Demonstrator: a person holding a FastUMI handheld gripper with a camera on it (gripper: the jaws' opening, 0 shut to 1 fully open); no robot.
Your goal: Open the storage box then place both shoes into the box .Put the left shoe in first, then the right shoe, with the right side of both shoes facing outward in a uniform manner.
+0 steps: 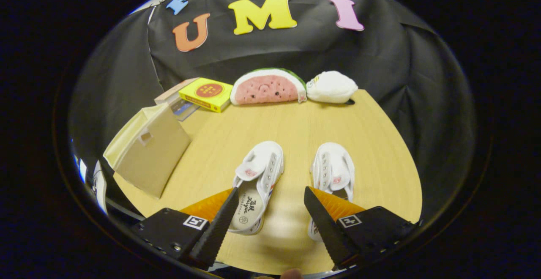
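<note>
Gripper view: tool point(268, 194) spread wide, fingers gripping nothing, hovering over near part of desk point(304, 122). Left shoe point(258, 181) just ahead of left finger, heel partly hidden behind it; right shoe point(334, 173) just ahead of right finger. Both white, toes pointing away, side by side with bare gap between. Storage box point(150, 152) (beige fabric) off to left, near desk edge. Beyond shoes, by far edge: yellow box point(207, 94), watermelon plush point(267, 86), white plush point(331, 86).
</note>
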